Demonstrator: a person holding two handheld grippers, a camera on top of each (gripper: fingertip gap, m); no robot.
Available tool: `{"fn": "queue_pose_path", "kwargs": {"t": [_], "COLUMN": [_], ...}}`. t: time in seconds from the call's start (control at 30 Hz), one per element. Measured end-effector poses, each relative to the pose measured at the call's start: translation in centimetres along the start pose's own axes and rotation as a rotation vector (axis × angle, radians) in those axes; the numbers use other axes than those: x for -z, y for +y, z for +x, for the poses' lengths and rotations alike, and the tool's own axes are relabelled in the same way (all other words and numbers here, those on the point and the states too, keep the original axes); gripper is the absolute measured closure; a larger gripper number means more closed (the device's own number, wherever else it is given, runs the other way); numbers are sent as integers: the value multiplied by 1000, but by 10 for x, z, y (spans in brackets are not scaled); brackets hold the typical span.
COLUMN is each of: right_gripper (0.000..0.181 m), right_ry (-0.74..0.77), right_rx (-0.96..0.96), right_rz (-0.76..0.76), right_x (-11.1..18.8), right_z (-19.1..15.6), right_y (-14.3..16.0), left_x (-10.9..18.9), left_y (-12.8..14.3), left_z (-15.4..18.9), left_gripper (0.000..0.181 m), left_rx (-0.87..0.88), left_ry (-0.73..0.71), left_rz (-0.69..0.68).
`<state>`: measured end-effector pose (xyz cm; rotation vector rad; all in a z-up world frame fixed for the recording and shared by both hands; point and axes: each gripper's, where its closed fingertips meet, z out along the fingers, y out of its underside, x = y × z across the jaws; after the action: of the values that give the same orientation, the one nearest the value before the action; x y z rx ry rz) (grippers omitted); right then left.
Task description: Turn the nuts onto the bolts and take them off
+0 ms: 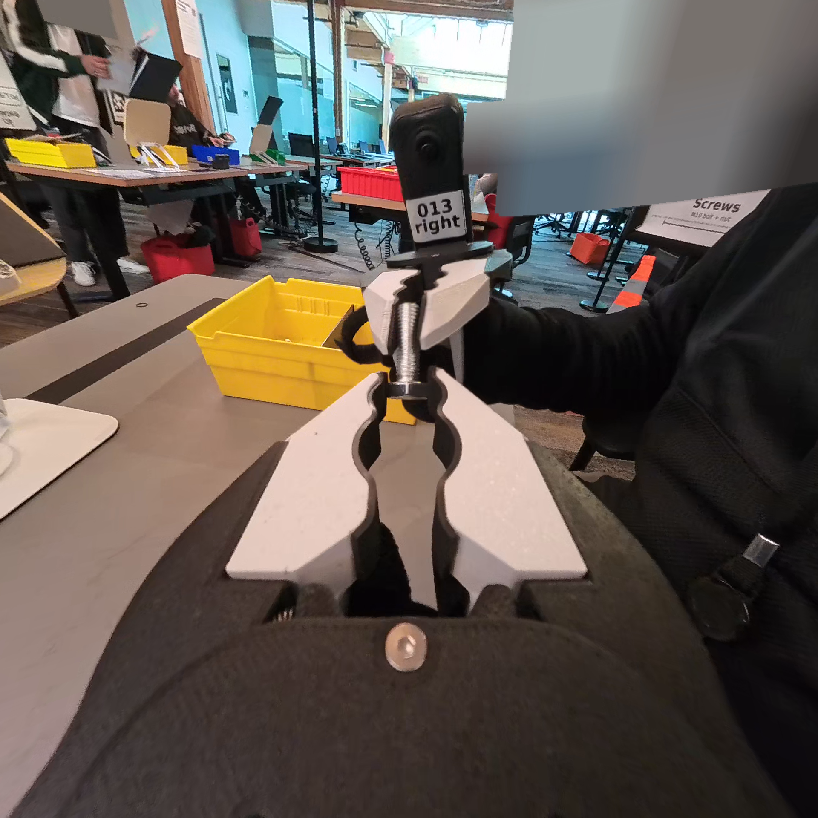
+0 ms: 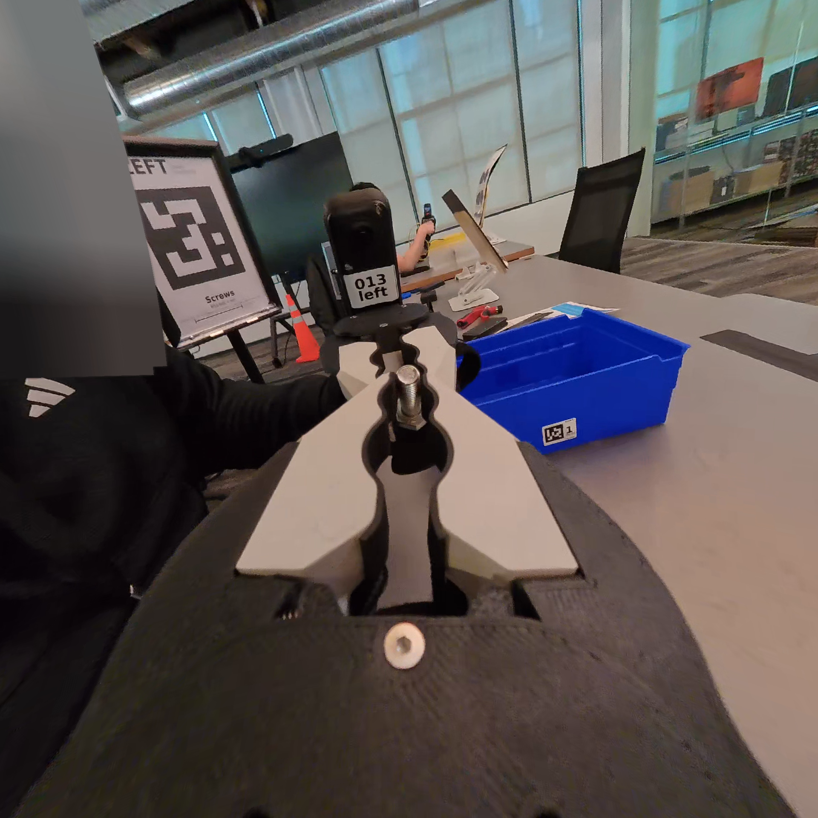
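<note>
A steel bolt [image 1: 405,336] is held in the air between my two grippers, above the grey table [image 1: 155,442]. My right gripper [image 2: 407,380] is shut on the bolt's threaded shaft [image 2: 407,400], and a hex head [image 2: 410,422] sits in the notch behind its tips. The right gripper also shows in the left wrist view [image 1: 405,349], pointing down at me. My left gripper [image 1: 407,385] is shut on a hex nut [image 1: 405,390] at the bolt's free end. In the right wrist view the left gripper [image 2: 398,358] is just behind that end [image 2: 407,376].
A yellow bin [image 1: 265,354] stands on the table beyond the grippers. A blue bin [image 2: 575,389] stands to the right of the right gripper. A white stand base [image 1: 44,442] lies at the table's left edge. Black-gloved hands and sleeves hold both grippers. My two grippers' fingertips are within a few centimetres of each other.
</note>
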<state>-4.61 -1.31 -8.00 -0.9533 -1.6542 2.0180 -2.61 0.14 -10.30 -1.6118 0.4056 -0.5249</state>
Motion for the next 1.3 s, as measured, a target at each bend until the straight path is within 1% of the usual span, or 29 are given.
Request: {"fn": "queue_pose_path", "kwargs": {"t": [0.07, 0.2, 0.23, 0.3, 0.37, 0.47, 0.57, 0.6, 0.67, 0.73, 0.87, 0.97, 1.0, 1.03, 1.07, 1.13, 1.2, 1.3], "right_gripper": [174, 174, 174, 174, 174, 174, 174, 174, 174, 174, 174, 174, 169, 161, 157, 153, 153, 146], "right_ry": [1, 1, 9, 79, 200, 463, 747, 800, 898, 922, 920, 942, 963, 981, 979, 991, 1000, 1053], "right_rx": [-16, 7, 27, 79, 98, 151, 148, 113, 65, -16, -146, -190, -183, -169, -164, -138, -104, -46], "right_rz": [9, -25, -35, -42, -91, -308, -588, -679, -807, -907, -1075, -1200, -1199, -1186, -1182, -1170, -1114, -1018], "right_x": [0, 4, 9, 26, 57, 124, 209, 233, 272, 295, 320, 335, 337, 336, 334, 331, 325, 327], "right_z": [1, 0, 1, 13, 41, 102, 168, 183, 207, 220, 232, 239, 244, 249, 251, 253, 252, 243], "right_y": [0, 0, -4, -17, -29, -26, -6, 5, 22, 43, 82, 104, 103, 100, 98, 92, 80, 54], "left_x": [0, -2, -2, 2, 11, 25, 35, 37, 39, 41, 41, 43, 43, 44, 45, 47, 53, 69], "left_y": [0, -3, -4, -6, -12, -19, -24, -24, -19, -16, -16, -14, -14, -13, -13, -10, -9, -9], "left_z": [0, 1, 1, -3, -12, -28, -38, -40, -44, -48, -50, -53, -54, -55, -56, -58, -65, -80], "left_gripper": [165, 165, 165, 163, 160, 162, 164, 165, 165, 165, 165, 165, 165, 165, 165, 164, 162, 158], "left_rx": [9, 7, 11, 0, -7, -34, -59, -63, -82, -106, -114, -121, -118, -116, -111, -102, -109, -94], "left_ry": [5, 2, -2, -23, -68, -144, -199, -209, -234, -260, -276, -290, -293, -296, -294, -298, -335, -401], "left_rz": [6, 21, 18, 7, 13, 0, -16, -27, -74, -111, -131, -143, -147, -150, -155, -180, -204, -219]}}
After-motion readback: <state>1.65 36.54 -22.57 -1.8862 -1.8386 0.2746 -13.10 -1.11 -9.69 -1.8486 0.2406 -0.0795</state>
